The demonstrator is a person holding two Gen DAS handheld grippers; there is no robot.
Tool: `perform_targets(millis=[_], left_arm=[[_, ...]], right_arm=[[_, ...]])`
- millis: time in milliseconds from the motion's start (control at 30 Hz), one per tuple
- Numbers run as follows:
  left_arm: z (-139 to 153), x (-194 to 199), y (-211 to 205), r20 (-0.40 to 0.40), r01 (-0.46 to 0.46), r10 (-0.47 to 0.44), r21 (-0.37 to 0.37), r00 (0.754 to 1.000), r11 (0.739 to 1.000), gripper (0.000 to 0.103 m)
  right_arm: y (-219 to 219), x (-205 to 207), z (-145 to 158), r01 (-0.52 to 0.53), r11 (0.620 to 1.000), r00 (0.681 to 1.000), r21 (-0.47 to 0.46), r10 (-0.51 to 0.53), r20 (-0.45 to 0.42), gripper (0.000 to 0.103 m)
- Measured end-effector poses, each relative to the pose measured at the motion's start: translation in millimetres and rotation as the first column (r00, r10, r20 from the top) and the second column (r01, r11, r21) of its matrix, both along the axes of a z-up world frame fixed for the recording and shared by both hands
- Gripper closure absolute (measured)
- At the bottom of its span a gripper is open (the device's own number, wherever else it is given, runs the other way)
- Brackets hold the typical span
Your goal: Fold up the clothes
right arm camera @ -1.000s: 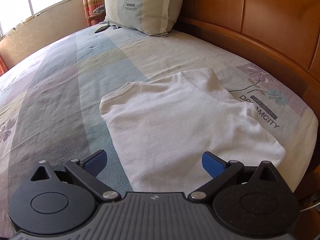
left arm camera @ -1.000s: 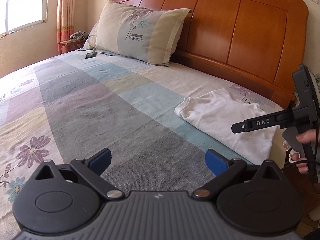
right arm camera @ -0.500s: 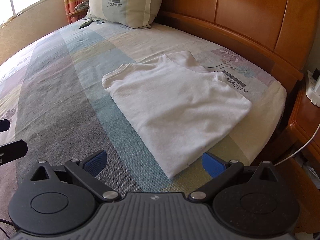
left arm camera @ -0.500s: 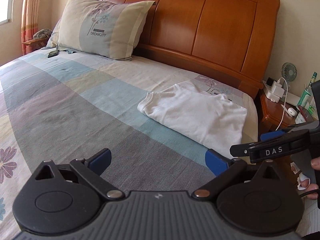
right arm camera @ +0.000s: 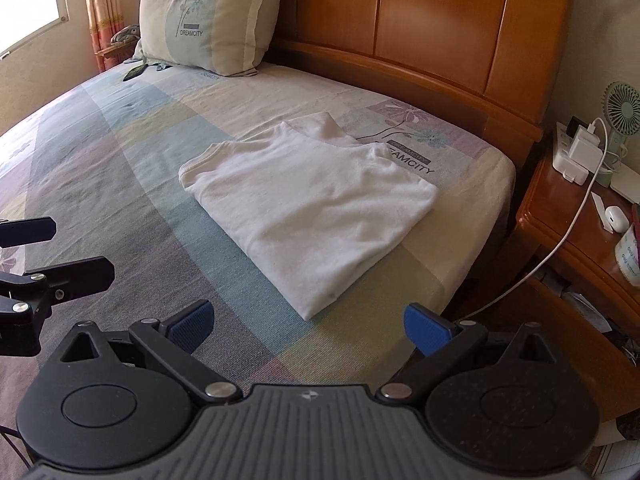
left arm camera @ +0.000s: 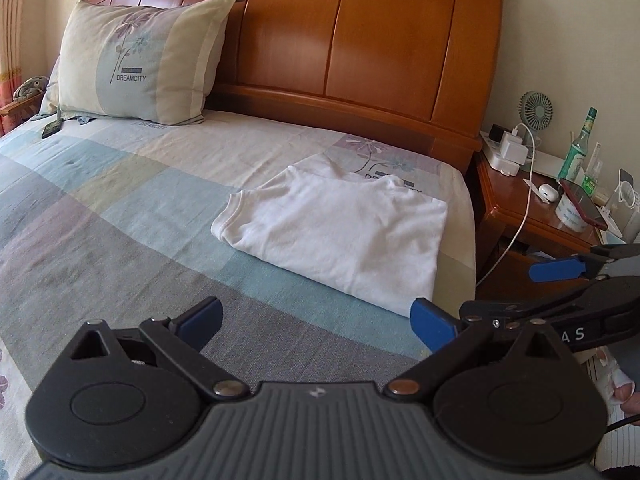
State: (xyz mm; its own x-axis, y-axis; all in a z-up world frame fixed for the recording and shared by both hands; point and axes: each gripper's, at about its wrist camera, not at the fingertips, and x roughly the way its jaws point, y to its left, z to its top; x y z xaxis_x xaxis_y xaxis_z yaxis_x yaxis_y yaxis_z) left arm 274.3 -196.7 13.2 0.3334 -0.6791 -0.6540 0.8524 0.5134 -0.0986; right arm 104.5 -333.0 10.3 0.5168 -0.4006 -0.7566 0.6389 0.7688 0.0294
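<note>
Nearest, the left hand-held gripper (left arm camera: 316,318) and the right hand-held gripper (right arm camera: 308,322) both hover above the bed (right arm camera: 120,184), jaws spread wide with nothing between them. Beyond lies the folded white T-shirt (right arm camera: 312,204), flat near the bed's corner beside the nightstand (right arm camera: 576,236). Farthest, a pillow (right arm camera: 212,20) leans on the headboard (right arm camera: 420,28).
</note>
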Motion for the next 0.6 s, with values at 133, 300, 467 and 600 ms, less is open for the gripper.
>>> perform_targets(millis=[133, 300, 467, 600], left_arm=[[-0.2, -0.8, -10.2, -0.017, 0.0, 0.0, 0.043, 1.0, 0.999, 0.003], [1.1, 3.8, -20.1, -0.044, -0.016, 0.02, 0.076, 0.999, 0.997, 0.003], [2.1, 6.5, -30.3, -0.058, -0.027, 0.033, 0.105, 0.998, 0.994, 0.003], [2.6, 5.0, -35.7, -0.062, -0.014, 0.02, 0.107, 0.998, 0.994, 0.003]], right_arm=[[-3.0, -2.1, 2.0, 0.03, 0.999, 1.0, -0.017, -0.03, 0.0, 0.0], [-9.7, -3.3, 2.1, 0.047, 0.999, 0.999, -0.019, -0.047, -0.001, 0.0], [-12.5, -0.9, 2.0, 0.028, 0.999, 1.0, -0.023, -0.028, -0.008, 0.0], [-15.7, -0.4, 2.0, 0.018, 1.0, 1.0, -0.017, -0.018, -0.007, 0.0]])
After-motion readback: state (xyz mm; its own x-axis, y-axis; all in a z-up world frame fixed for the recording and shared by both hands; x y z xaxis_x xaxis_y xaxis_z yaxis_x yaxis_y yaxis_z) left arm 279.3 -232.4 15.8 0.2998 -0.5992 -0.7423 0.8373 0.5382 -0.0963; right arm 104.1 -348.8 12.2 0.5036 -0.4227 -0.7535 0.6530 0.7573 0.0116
